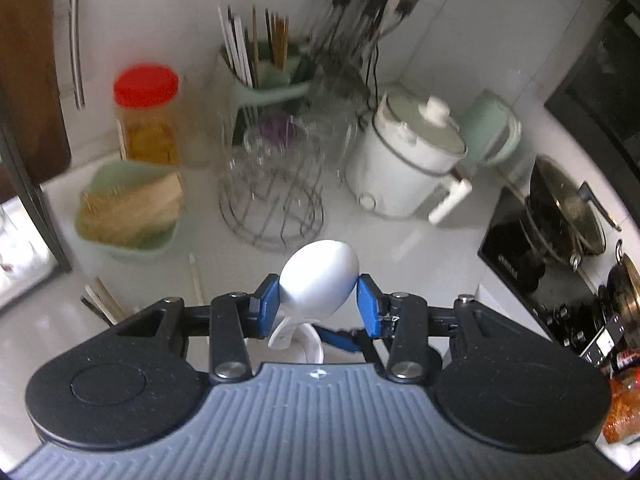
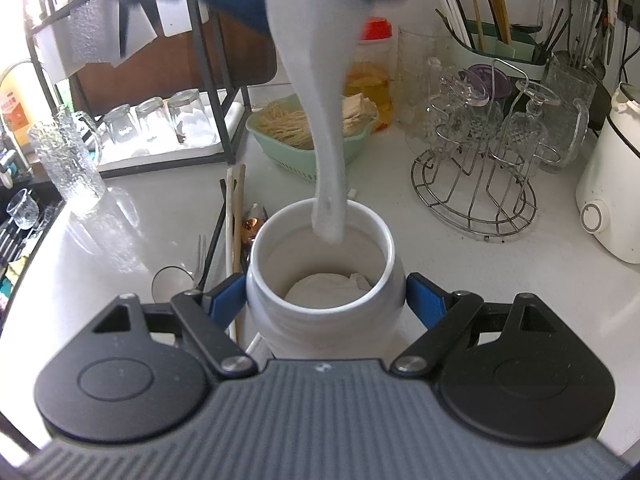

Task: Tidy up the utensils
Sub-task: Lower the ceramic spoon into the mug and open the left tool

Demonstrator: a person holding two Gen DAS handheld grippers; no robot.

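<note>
Your right tongs (image 2: 326, 300) are clamped on the white jar (image 2: 324, 280), upright on the tabletop (image 2: 460, 280), mouth open. Your left tongs (image 1: 318, 304) grip the white spoon (image 1: 320, 280) by its bowl, handle hanging down. Long axis near vertical, handle tip just at the jar's far rim, inside edge. Next move looks like straight down, then release. Loose chopsticks (image 2: 236, 216) and a fork (image 2: 200, 256) lie just left of the jar; drying rack (image 2: 476, 196) further back.

My left camera looks steeply down along its fingers at the white table (image 1: 420, 240); my right looks down closely into a white ceramic jar (image 2: 324, 264). Both share the round wire glass rack (image 1: 272, 208) (image 2: 476, 196).
</note>
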